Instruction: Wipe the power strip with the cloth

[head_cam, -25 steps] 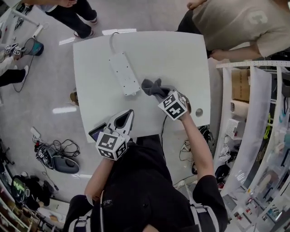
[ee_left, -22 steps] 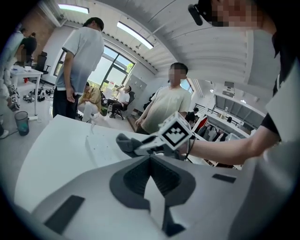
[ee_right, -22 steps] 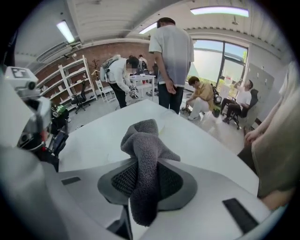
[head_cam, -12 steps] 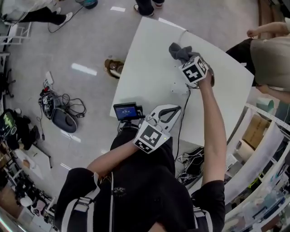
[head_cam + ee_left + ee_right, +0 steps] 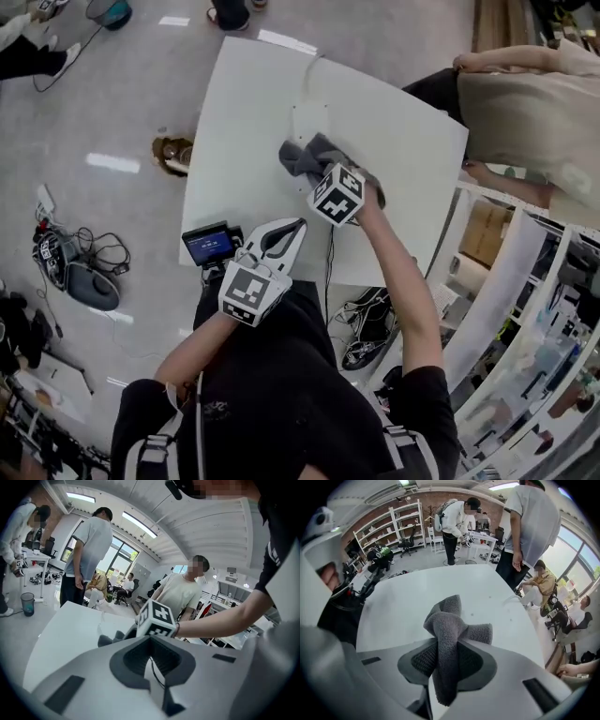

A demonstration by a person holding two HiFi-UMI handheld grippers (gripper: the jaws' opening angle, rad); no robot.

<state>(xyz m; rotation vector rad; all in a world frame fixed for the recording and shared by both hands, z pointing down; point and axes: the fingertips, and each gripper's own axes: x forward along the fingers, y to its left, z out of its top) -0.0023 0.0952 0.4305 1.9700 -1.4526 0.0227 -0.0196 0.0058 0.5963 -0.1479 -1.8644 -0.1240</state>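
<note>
The white power strip lies on the white table, its cord running off the far edge. A grey cloth rests bunched over the strip's near end. My right gripper points steeply down and is shut on that cloth, which stands up between the jaws. My left gripper hovers at the table's near edge, short of the strip. Its jaws meet with nothing in them. The strip barely shows in both gripper views.
A small screen device sits at the table's near left corner. A dark cable hangs off the near edge. People stand at the far and right sides. Cables and gear lie on the floor at left; shelving stands at right.
My right gripper has carried the cloth from beside the strip's near end onto the strip and rolled over. The left gripper has drifted forward along the near edge. The head view has swung.
</note>
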